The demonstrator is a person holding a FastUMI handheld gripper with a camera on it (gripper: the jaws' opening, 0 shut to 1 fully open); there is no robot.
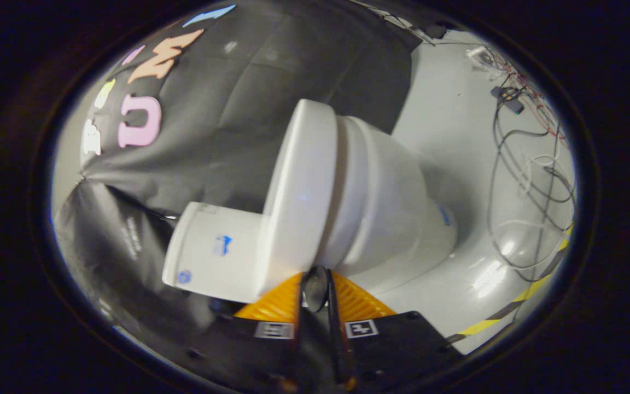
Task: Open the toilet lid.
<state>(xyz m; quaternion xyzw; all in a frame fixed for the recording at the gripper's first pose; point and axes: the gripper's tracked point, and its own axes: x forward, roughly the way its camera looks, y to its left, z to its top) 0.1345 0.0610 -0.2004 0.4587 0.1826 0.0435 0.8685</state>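
Jaws nearly closed, the two fingers side by side with only a thin slit between them and nothing gripped; gripper (316, 290) sits at the near edge of the toilet lid (299, 202), tips close to or touching the rim, contact cannot be confirmed. Camera is rolled, so the toilet (380, 208) appears tipped on its side. Lid lies down against the bowl, seam visible along its edge. Tank (211, 249) adjoins the lid's hinge end, in front of the black cloth wall (249, 71). Grey floor (457, 137) beyond the bowl carries loose cables (517, 180) and a yellow-black tape strip (512, 306).
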